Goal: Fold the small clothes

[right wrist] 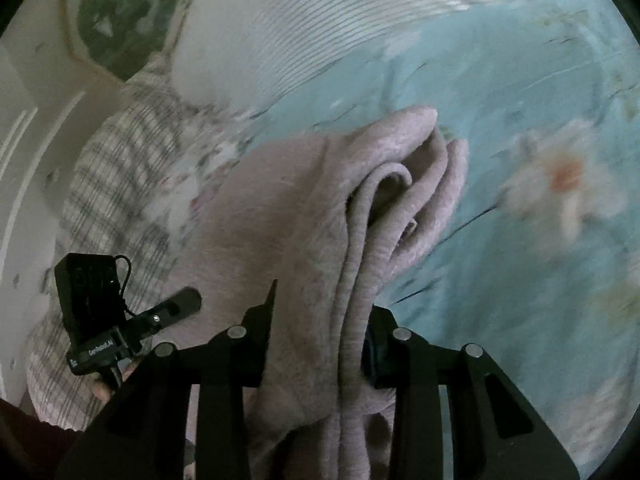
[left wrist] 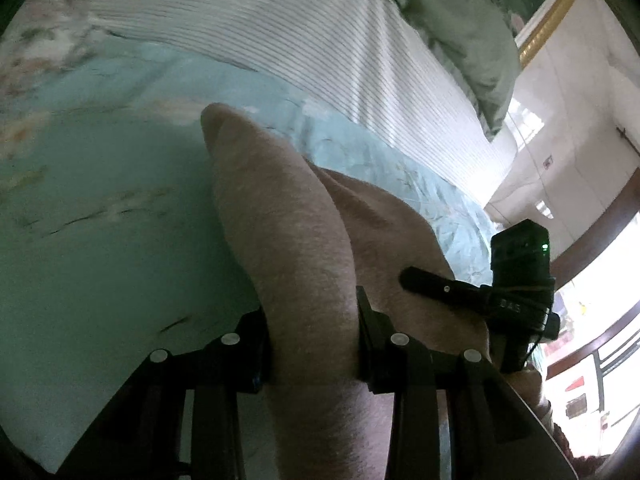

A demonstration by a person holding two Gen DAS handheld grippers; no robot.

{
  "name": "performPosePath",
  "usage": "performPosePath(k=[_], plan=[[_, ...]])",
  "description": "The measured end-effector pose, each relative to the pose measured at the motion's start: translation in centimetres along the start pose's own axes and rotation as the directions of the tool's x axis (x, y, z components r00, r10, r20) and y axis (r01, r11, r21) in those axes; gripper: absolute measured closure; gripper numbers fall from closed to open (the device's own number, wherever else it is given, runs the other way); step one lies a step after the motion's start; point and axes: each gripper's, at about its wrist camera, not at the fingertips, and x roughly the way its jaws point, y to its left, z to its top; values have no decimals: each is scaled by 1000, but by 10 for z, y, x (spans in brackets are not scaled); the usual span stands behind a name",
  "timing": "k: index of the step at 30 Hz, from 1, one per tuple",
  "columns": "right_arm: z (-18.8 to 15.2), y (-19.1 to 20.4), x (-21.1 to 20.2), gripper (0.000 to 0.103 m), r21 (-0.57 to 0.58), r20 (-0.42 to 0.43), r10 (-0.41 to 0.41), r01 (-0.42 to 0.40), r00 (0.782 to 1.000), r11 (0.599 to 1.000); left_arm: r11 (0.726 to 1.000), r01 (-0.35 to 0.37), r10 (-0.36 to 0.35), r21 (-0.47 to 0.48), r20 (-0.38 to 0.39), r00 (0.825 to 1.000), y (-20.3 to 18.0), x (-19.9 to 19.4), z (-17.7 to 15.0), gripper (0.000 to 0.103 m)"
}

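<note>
**Left wrist and right wrist views: pink garment pinched at both ends over the bed**

Left wrist view shows the left hand-held gripper (left wrist: 312, 344) at lower centre, its jaws partly closed and pressing on a thick fold of the pink garment (left wrist: 280, 220), which runs up the middle of the frame. The right hand-held gripper (right wrist: 320, 340), lower centre in its own view, is likewise narrowed onto a bunched, layered edge of the same cloth (right wrist: 360, 208). Holding two points at once probably keeps the fabric stretched between the hands, so it can be laid flat or doubled over cleanly. Beneath it lies the blue flowered bedsheet (left wrist: 100, 200); a white striped pillow (left wrist: 300, 28) fills the upper centre and a green cloth (left wrist: 460, 40) the upper right. A checked cloth (right wrist: 120, 168) sits at the left of the right wrist view.
</note>
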Motion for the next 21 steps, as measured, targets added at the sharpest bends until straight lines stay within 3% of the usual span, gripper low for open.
performPosePath(k=[5, 10, 17, 21], plan=[[-25, 18, 27, 68, -10, -54, 21, -21, 998, 1000, 998, -59, 59, -4, 2, 998, 25, -32, -37, 68], [-44, 10, 38, 68, 19, -85, -25, 27, 996, 999, 994, -73, 67, -80, -70, 995, 53, -12, -64, 64], [-51, -2, 43, 67, 61, -87, -39, 44, 995, 997, 992, -29, 18, -125, -87, 996, 66, -1, -62, 51], [-51, -2, 42, 54, 63, -97, -53, 59, 994, 996, 988, -20, 7, -156, -84, 996, 75, 1, -49, 46]])
